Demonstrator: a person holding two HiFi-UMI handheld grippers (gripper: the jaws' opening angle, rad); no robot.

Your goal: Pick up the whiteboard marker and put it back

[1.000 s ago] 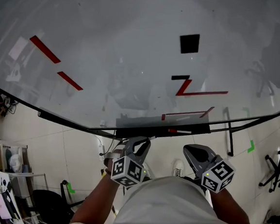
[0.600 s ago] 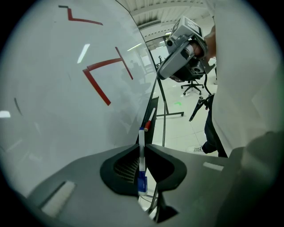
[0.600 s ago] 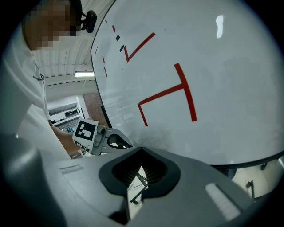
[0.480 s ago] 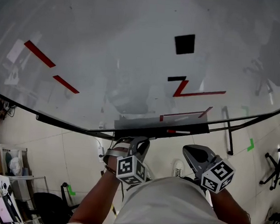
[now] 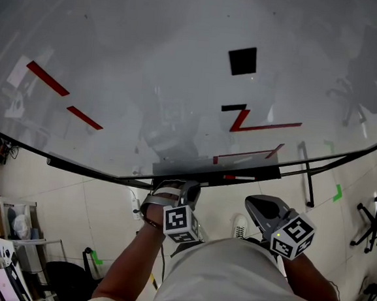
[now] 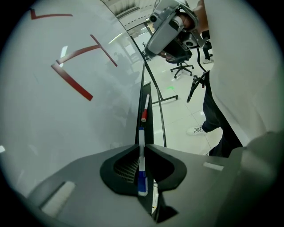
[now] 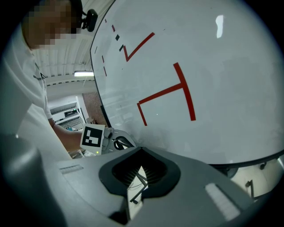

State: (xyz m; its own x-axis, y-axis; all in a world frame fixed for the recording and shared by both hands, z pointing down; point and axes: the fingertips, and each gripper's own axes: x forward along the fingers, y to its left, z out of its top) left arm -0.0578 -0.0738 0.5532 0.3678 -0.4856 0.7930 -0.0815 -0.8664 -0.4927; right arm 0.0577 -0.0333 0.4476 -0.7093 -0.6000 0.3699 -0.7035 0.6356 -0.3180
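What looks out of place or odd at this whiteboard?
Nothing looks damaged or spilled. The one thing not lying loose is the blue marker, clamped in the left tongs along the tray, where a red-capped marker lies farther on.

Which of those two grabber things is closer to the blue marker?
Left. The left gripper has its fingers closed on the blue marker; the right gripper hangs empty off to its right, apart from it.
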